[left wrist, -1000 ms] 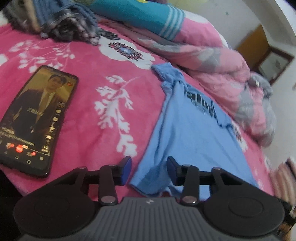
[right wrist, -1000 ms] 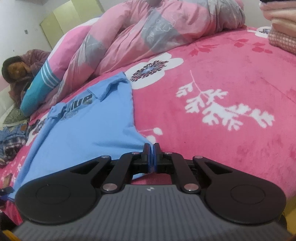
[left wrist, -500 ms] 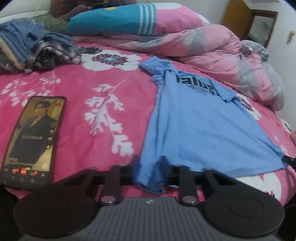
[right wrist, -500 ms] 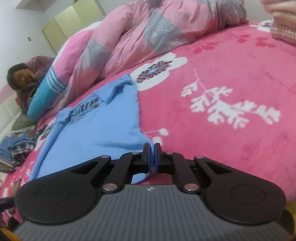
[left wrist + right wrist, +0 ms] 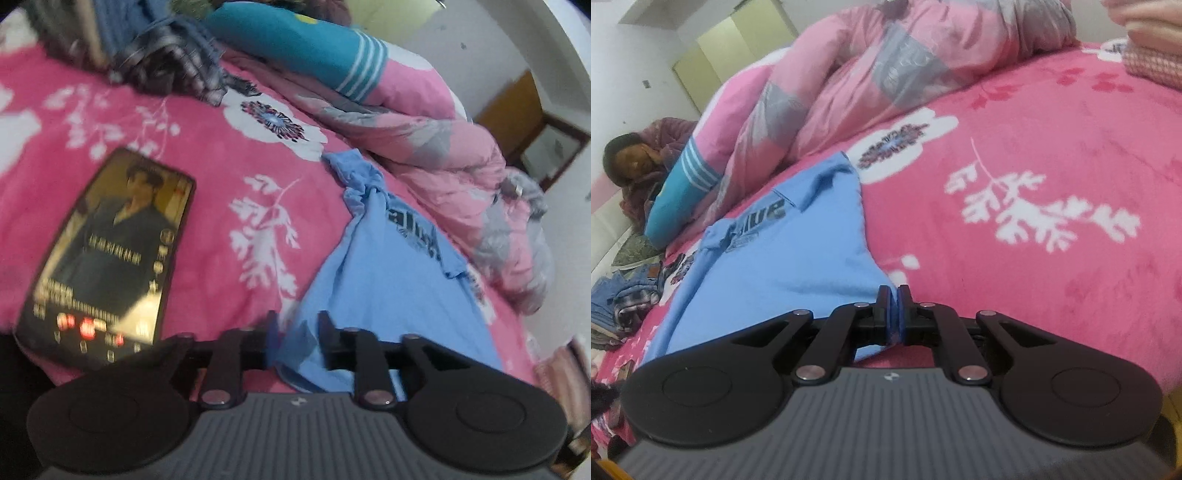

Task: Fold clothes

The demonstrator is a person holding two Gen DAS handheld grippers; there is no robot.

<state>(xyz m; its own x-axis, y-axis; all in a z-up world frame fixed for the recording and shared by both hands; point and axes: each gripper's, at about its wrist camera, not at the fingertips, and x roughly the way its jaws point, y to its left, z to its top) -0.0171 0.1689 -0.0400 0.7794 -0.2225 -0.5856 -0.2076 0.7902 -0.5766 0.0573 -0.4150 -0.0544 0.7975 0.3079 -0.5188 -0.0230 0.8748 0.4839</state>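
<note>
Since half a second ago my left gripper [image 5: 295,332] has swung back toward the phone [image 5: 107,258], its jaws part-way apart with the blue T-shirt [image 5: 388,295] hem bunched between them, not clearly clamped. My right gripper [image 5: 894,314] is pinched tight on the opposite hem corner; the blue T-shirt [image 5: 783,258] lies spread on the pink blanket [image 5: 1034,184]. I worry that lifting now lets the left corner slip, skewing the fold.

bed [image 5: 221,206] | on it: blue shirt [image 5: 388,295], phone [image 5: 110,254], quilt [image 5: 443,147]
</note>
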